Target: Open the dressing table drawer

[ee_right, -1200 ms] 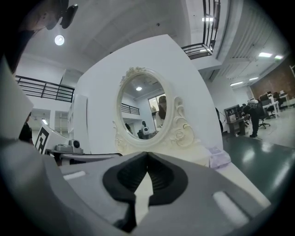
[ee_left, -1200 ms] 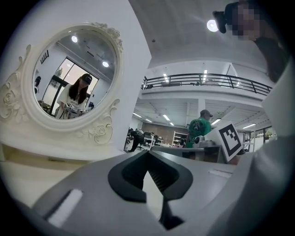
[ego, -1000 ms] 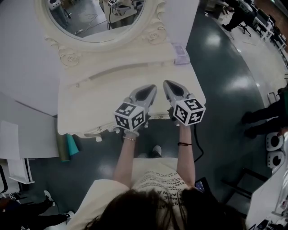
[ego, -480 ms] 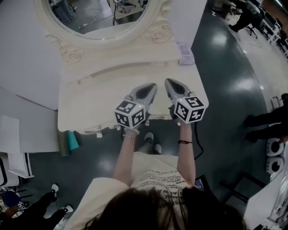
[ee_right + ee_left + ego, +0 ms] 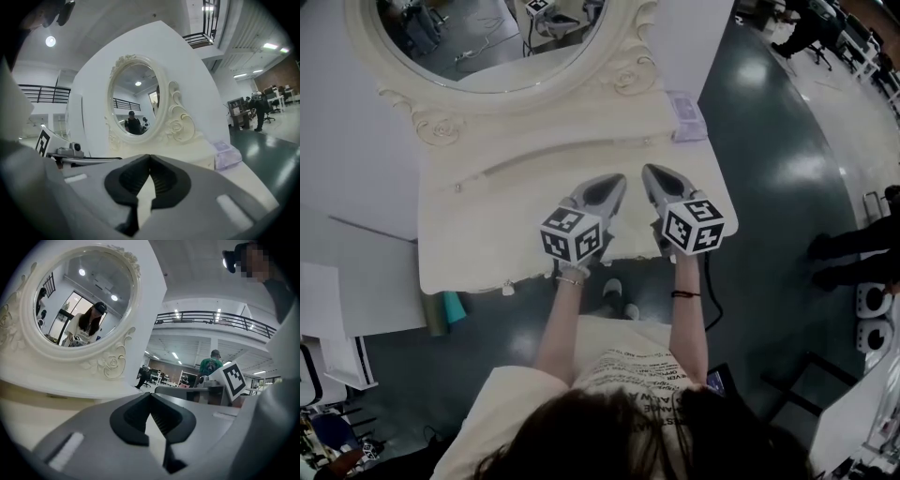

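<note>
The dressing table [image 5: 478, 220] is seen straight ahead, with its mirror [image 5: 487, 37] at the far side; its drawer is not made out from above. Over the top's near edge the left gripper [image 5: 615, 182] is held with jaws pressed together on nothing; just right of it, the right gripper [image 5: 649, 172] is likewise closed and empty.

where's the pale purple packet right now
In the head view the pale purple packet lies at the dressing table's back right corner, beside the mirror frame's carved rose, beyond the right gripper.
</note>
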Motion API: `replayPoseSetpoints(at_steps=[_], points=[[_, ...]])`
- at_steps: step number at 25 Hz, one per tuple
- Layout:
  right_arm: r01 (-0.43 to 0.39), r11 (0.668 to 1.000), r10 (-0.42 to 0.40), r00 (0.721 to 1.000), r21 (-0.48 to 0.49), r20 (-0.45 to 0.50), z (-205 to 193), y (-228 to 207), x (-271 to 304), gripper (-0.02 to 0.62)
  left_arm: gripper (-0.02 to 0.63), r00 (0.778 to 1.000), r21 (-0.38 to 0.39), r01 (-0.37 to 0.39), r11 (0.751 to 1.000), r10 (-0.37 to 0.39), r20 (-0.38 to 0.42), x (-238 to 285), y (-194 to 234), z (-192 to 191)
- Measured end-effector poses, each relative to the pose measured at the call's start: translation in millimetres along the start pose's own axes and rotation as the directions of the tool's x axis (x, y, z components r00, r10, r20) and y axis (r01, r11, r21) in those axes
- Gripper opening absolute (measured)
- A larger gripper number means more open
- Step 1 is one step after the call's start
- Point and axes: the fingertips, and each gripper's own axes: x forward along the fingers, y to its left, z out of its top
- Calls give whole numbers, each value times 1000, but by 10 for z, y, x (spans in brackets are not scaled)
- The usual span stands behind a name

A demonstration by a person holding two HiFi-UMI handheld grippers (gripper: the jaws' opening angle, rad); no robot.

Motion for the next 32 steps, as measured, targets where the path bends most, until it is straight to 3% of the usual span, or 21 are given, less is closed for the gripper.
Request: replayPoseSetpoints(at_steps=[21,32], points=[[67,998,-66,996,17,-61,-157,-331,498,3,-2,997,-23,44,999,-45,-70,321,463,-127],[110,994,-107,985,13,-135,-262,-551,649,3,-2,997,-77,4,997,-10,-83,446,597,-203]])
